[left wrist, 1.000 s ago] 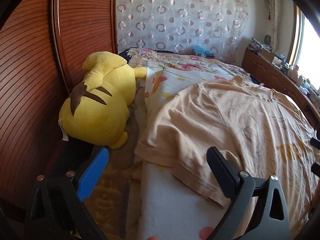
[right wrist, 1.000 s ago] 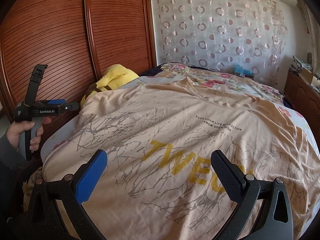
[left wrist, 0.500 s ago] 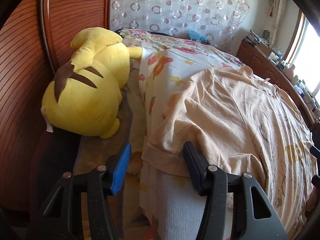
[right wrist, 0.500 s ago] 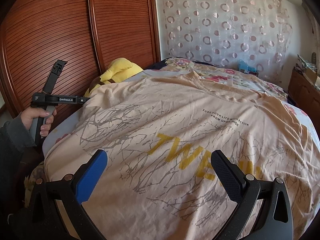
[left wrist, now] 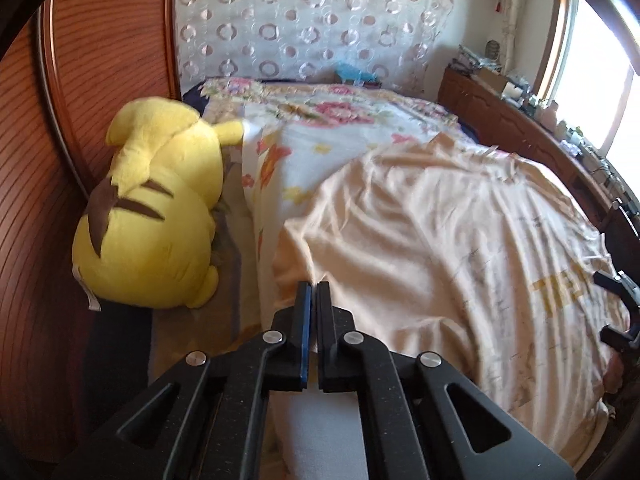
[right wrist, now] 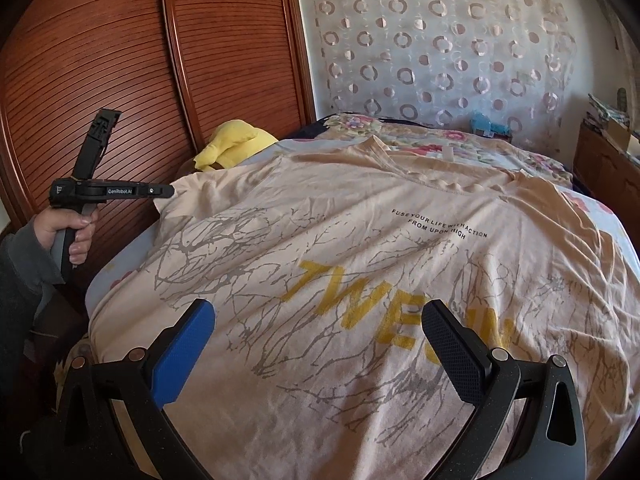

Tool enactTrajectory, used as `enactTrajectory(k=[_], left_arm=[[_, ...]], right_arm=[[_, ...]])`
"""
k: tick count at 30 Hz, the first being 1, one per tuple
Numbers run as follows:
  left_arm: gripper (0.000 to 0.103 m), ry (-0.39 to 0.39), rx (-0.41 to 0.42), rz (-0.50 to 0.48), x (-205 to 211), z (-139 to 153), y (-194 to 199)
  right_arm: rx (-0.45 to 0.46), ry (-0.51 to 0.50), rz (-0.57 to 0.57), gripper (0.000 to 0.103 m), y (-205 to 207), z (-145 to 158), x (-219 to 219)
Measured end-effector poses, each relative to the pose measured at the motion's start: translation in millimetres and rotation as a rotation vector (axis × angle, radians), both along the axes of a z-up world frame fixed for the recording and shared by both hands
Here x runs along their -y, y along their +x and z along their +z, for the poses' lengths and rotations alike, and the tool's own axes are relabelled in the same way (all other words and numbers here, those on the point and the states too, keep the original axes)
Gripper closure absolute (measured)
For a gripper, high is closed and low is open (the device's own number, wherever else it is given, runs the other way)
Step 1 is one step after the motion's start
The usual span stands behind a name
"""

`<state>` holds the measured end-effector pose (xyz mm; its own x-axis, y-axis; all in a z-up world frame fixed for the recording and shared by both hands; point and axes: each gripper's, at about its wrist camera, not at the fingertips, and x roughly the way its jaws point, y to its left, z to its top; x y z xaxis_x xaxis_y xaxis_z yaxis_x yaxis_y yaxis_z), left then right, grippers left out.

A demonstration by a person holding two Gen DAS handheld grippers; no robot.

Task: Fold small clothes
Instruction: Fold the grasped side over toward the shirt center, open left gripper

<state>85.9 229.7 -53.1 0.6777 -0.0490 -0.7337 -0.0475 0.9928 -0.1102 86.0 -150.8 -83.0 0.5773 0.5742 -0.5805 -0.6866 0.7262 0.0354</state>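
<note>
A peach T-shirt (right wrist: 360, 248) with yellow lettering and a grey branch print lies spread face up on the bed; in the left wrist view the T-shirt (left wrist: 440, 240) fills the right half. My left gripper (left wrist: 314, 286) is shut on the hem of its left sleeve at the bed's edge. In the right wrist view the left gripper (right wrist: 162, 191), held by a hand (right wrist: 74, 228) in a grey sleeve, pinches that sleeve corner slightly off the bed. My right gripper (right wrist: 316, 312) hangs open over the shirt's lower front, nothing between its fingers.
A big yellow plush toy (left wrist: 152, 216) lies between the bed and the brown slatted wardrobe doors (right wrist: 120, 80). The floral bedsheet (left wrist: 320, 128) runs to a curtain with a ring pattern (right wrist: 440, 48). A cluttered wooden cabinet (left wrist: 520, 120) stands under the window.
My left gripper went from wide open to shut, closing on the sleeve hem, and lifted a little with it. The right gripper stayed still and open.
</note>
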Motion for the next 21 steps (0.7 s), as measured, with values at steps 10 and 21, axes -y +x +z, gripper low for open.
enactTrajectory(k=[10, 21], left_arm=[[0.1, 0.025, 0.132, -0.2, 83, 87, 30], [0.096, 0.048, 0.136, -0.347, 176, 104, 60]], right_arm=[[-0.005, 0.018, -0.028, 0.0, 0, 0, 10], [-0.024, 0.045, -0.067, 0.0, -1, 1, 29]])
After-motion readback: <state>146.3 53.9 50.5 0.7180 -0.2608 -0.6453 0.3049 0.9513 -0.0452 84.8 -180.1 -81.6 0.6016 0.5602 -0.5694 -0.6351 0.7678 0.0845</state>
